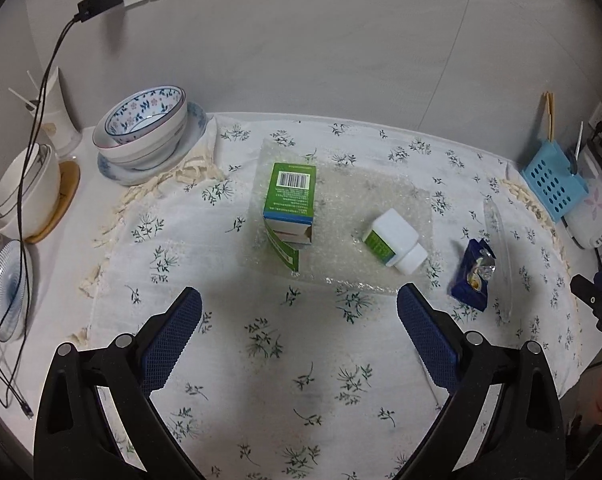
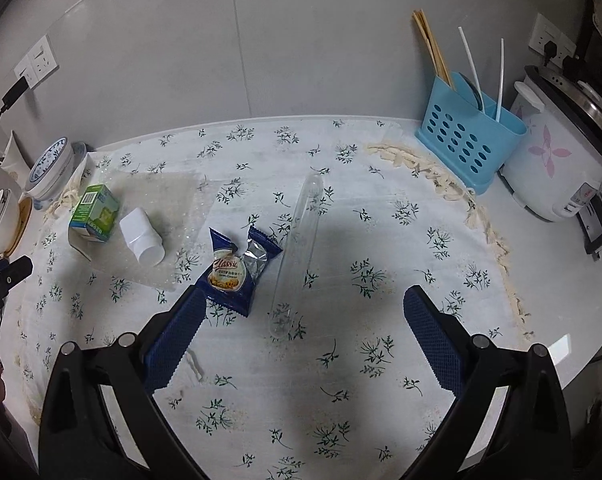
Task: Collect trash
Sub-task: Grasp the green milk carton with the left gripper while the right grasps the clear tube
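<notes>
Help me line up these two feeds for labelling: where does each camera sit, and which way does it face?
Left wrist: on the left gripper, facing the green box and white bottle on bubble wrap; its open fingers show.
Right wrist: on the right gripper, facing the blue wrapper and clear tube; its open fingers show.
Shared: both see all four items.

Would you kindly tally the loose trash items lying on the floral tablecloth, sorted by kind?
Green carton: 1
White pill bottle: 1
Blue snack wrapper: 1
Clear plastic tube: 1
Bubble wrap sheet: 1
Total: 5
</notes>
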{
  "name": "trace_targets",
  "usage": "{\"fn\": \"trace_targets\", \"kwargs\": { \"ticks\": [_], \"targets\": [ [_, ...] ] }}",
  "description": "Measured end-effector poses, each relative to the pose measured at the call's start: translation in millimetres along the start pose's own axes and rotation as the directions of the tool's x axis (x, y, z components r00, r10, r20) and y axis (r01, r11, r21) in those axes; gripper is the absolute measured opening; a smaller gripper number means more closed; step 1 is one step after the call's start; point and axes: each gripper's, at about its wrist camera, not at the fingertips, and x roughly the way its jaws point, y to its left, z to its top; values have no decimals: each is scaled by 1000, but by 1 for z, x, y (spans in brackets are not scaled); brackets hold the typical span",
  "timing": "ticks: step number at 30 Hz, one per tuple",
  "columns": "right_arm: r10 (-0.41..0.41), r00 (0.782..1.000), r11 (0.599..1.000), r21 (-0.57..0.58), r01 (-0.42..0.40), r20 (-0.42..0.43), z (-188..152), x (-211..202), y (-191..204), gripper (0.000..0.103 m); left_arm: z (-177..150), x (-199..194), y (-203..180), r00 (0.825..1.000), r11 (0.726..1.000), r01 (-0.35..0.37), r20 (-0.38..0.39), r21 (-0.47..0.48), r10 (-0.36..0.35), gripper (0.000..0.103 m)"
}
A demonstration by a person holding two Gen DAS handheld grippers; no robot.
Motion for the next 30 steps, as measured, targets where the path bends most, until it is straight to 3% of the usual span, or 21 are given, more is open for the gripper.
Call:
{"fn": "trace_targets", "kwargs": {
  "ticks": [7,19,30],
  "targets": [
    [-14,998,999,43,17,-58,19,44,-2,95,29,54,10,999,1000,-9,-43,5,9,95],
    [17,982,989,147,11,-190,47,118,-12,72,62,107,14,996,999,-22,-88,45,26,91],
    [58,959,979,206,0,-278,57,158,-16,51,68,131,8,991,998,-4,-132,62,12,73]
  ]
}}
